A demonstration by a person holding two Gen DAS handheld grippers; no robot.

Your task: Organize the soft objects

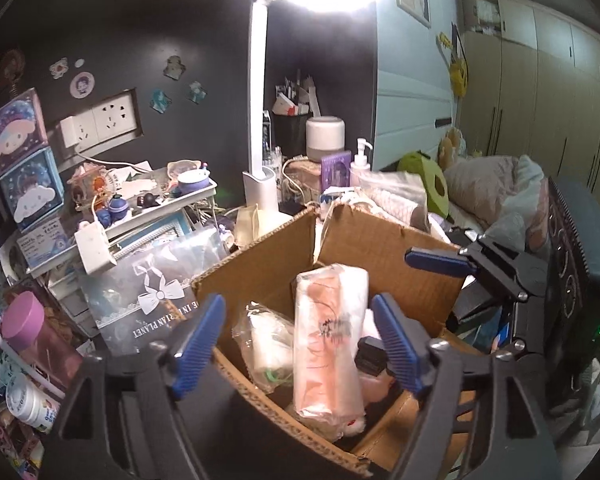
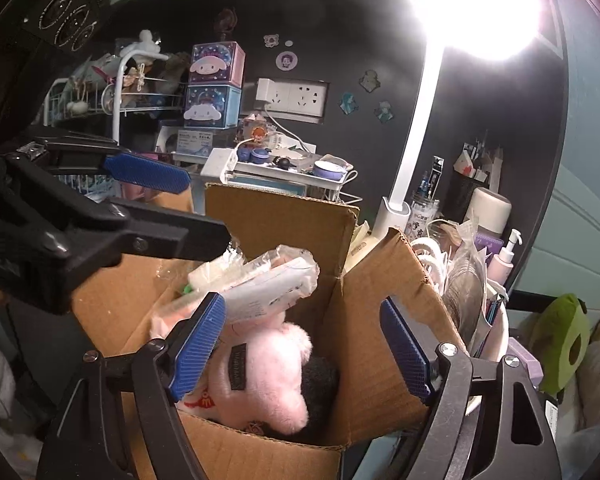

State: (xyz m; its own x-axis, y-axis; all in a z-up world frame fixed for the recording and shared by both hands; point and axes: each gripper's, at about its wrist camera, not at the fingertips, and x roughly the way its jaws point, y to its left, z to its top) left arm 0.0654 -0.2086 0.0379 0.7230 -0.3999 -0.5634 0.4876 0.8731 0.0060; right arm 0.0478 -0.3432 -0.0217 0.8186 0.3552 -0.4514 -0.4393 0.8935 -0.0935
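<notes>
Two pairs of tongs hang over an open cardboard box crammed with soft things: the left tongs are spread wide with nothing between their blue pads, and the right tongs are spread just the same, empty too. Inside the box a long pink plush roll in clear plastic wrap lies propped lengthwise down the middle, with a smaller crinkled bag of white stuff just beside it on the left. From the other side a fluffy pink plush toy with a dark label sewn on it fills the near corner, touching something black and fuzzy under it, though I cannot tell what that is. The box flaps stand upright and lean around the opening, the far ones hemming the contents in. Behind the box the bench is crowded: a white lamp post under a glaring light, a pump bottle, a tray of small purple cups, and stacked cartoon tins against the dark wall. A green plush lies off to the right.
</notes>
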